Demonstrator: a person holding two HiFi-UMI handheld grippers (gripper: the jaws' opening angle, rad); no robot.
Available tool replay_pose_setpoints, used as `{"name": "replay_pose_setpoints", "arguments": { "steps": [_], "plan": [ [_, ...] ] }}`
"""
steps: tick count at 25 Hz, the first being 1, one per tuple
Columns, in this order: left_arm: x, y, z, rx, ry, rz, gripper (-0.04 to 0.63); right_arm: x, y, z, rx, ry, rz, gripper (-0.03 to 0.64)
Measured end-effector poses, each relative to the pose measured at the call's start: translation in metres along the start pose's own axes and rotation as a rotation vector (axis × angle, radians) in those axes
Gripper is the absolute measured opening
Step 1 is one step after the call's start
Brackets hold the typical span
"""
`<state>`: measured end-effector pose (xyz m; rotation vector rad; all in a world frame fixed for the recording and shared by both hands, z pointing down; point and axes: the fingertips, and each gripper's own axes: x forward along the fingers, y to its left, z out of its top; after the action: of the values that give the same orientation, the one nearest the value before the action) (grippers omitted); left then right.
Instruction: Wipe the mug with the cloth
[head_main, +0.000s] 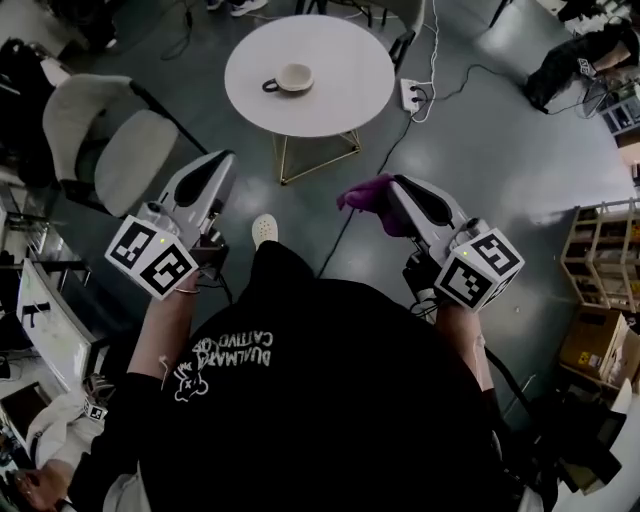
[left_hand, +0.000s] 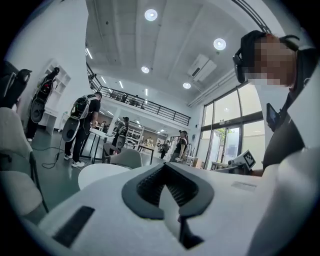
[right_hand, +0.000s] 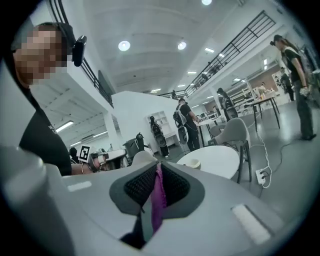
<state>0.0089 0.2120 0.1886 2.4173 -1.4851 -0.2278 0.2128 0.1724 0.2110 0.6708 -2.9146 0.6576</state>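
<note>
As the right claw (head_main: 393, 190) pinches the purple cloth (head_main: 362, 192), the closed, empty left claw (head_main: 224, 166) should open to steady the mug (head_main: 294, 78).

Between me and the round white table (head_main: 350, 110) the grey floor (head_main: 480, 190) lies open, crossed only by a dark cable (head_main: 330, 255) that runs past my shoe (head_main: 264, 229) toward the power strip (head_main: 412, 95) just right of the table. The tabletop is bare all round the mug (head_main: 292, 78), which stands left of centre with its handle to the left, so there is room to come in from the near edge, the right or above. A pale chair (head_main: 110, 140) crowds the left side. Shelves (head_main: 600, 250) and cardboard boxes (head_main: 590, 345) stand well off to the right. My left gripper (head_main: 224, 162) and right gripper (head_main: 388, 186) hang short of the table, well apart, with the purple cloth (head_main: 362, 190) sticking out ahead of the right one.
</note>
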Motion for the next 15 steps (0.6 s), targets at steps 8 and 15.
{"name": "replay_pose_setpoints", "arguments": {
  "steps": [8, 15],
  "plan": [
    [0.009, 0.021, 0.013, 0.0, 0.017, 0.005, 0.006, 0.023, -0.017, 0.014, 0.042, -0.026, -0.027, 0.034],
    [0.008, 0.039, 0.009, -0.021, 0.032, 0.026, 0.006, 0.059, -0.02, 0.011, 0.063, 0.024, -0.006, 0.034]
  ]
}}
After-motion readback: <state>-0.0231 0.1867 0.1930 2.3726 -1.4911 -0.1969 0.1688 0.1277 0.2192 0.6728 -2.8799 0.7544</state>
